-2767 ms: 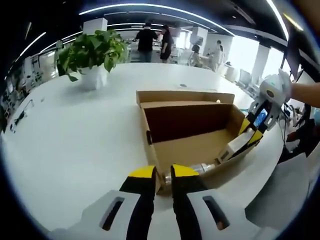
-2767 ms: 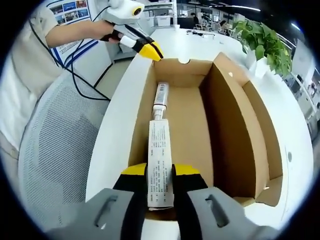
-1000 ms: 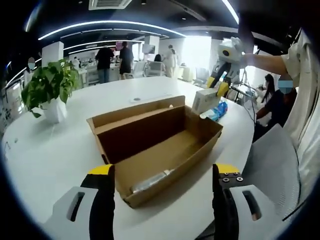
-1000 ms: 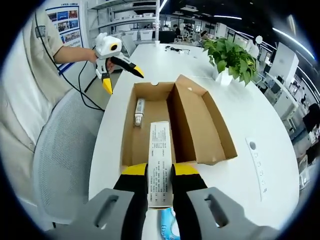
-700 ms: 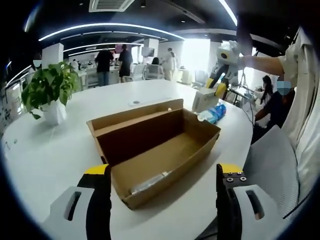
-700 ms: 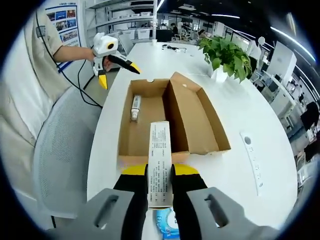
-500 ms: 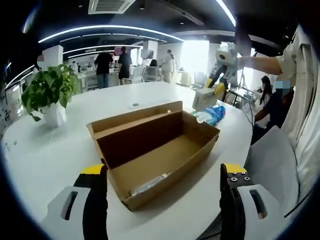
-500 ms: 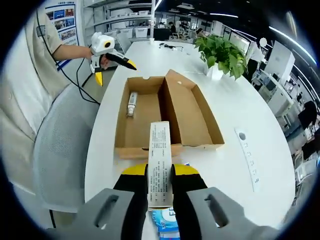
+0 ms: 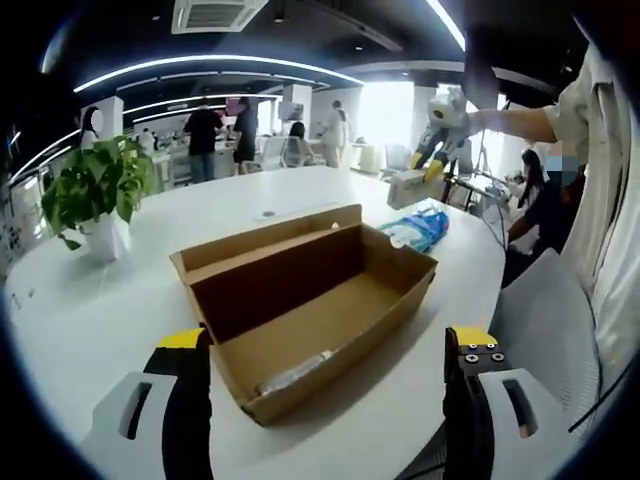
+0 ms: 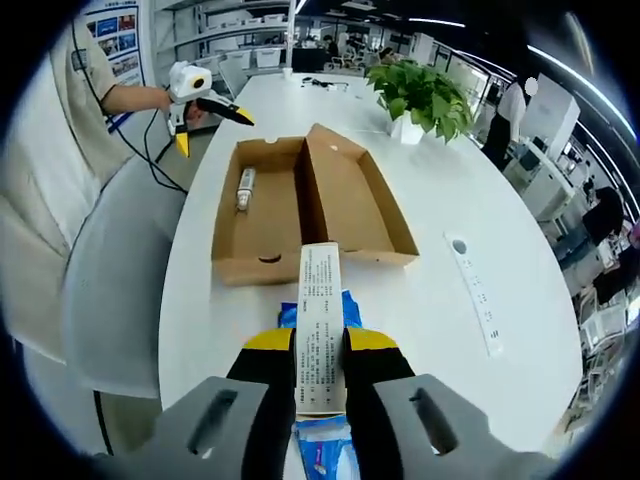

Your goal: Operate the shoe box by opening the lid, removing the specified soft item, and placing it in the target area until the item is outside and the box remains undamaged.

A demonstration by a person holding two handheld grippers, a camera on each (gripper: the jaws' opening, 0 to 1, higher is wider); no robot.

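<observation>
surface: white table, long with rounded edge | on it: open cardboard shoe box, lid folded flat beside its tray | blue-and-white packet just beside the box's short end | potted plant in white pot, well apart from box | white power strip near box's lid side

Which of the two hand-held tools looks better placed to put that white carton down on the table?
The right tool, probably. It is already shut on the white carton, above the blue packet lying on the table outside the shoe box. The left tool is open, holding nothing, at the box's other end.
</observation>
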